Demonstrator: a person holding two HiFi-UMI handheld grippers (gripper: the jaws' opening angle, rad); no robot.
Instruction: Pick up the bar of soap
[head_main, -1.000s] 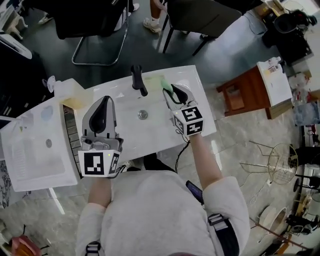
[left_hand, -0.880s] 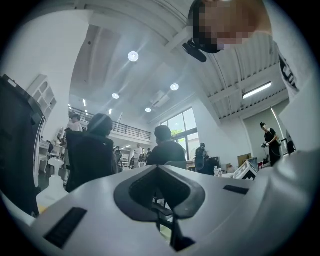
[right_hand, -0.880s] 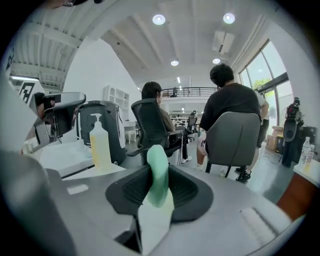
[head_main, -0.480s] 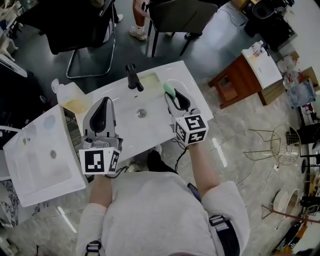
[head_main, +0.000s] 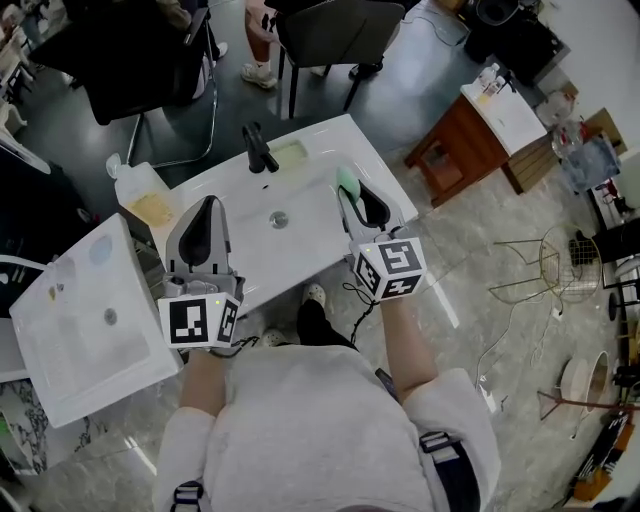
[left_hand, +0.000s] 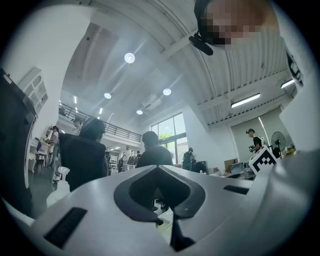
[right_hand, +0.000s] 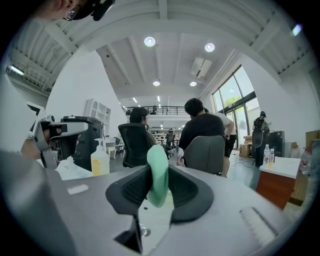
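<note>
While the right gripper (head_main: 351, 192) was held over the far right part of the white counter (head_main: 322, 258), its fingers (right_hand: 189, 192) were clamped on the pale green bar of soap (right_hand: 158, 175), one dark pad pressed to each flat side. In the right gripper view the bar stood on edge between the pads, its upper end poking out past the fingertips, with the basin and its drain (head_main: 279, 217) showing beneath it. It seemed to hang clear of the surface rather than rest on it. The left gripper (head_main: 209, 202) hovered over the near left of the basin, well apart from the soap; its fingers were together at the tips with nothing between them. The black faucet (head_main: 258, 148) stood at the far edge, and a pump bottle (head_main: 133, 184) sat at the far left corner. Judged from this, the grasp itself looked made and the lift was the step in hand, so the task looked close to done. The next move called mainly for keeping steady pressure while carrying the bar. Soap is slick and was pinched across its thin faces, so a tilt or a jerk could let it slide out past the fingertips. The left gripper had no evident part to play.
</note>
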